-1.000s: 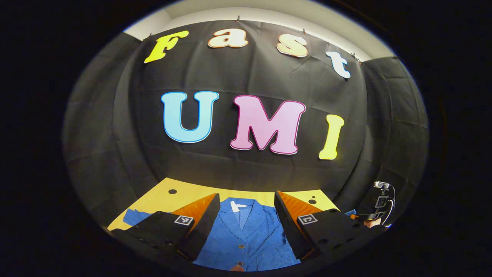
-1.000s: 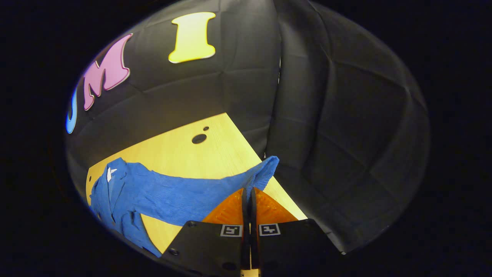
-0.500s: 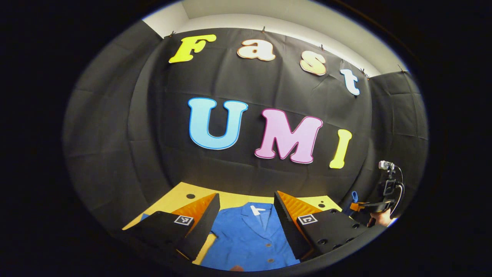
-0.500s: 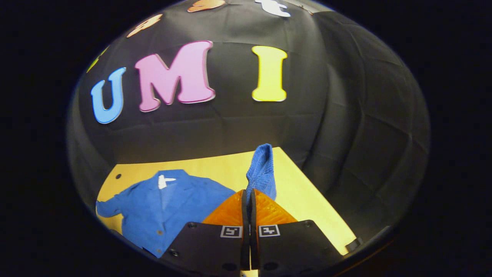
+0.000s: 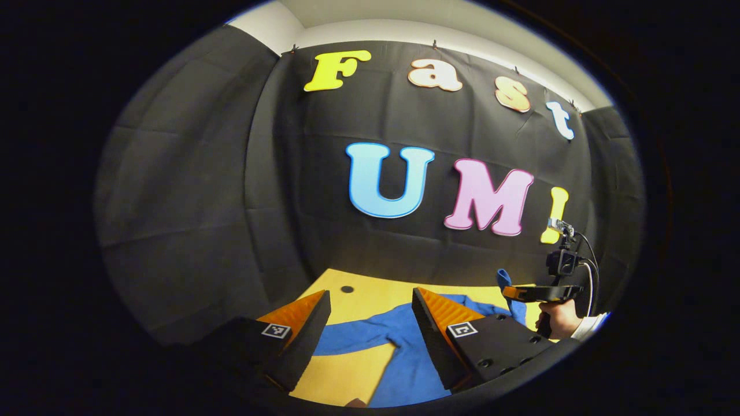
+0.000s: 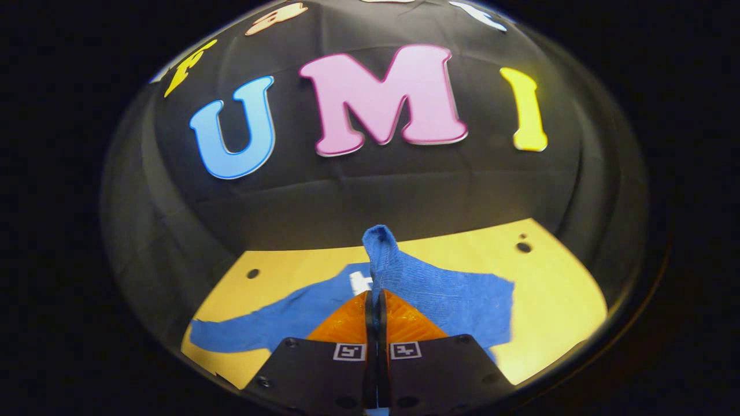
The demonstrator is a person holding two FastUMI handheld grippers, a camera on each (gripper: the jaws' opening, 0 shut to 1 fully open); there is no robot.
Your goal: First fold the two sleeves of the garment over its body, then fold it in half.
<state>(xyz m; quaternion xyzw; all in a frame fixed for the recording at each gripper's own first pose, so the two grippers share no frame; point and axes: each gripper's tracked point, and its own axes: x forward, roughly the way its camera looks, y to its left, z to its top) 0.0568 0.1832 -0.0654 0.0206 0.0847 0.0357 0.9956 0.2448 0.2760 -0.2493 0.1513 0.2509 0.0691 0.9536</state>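
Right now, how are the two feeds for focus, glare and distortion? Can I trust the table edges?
Left gripper view: sharp, no glare, but fisheye bends the table edge; the right gripper sits small near the rim. Right gripper view: sleeve weave crisp, table evenly lit, its far edge bowed by the lens, so don't trust it.

One blue garment (image 6: 445,292), one yellow table (image 6: 555,289), two grippers, perhaps three table holes.
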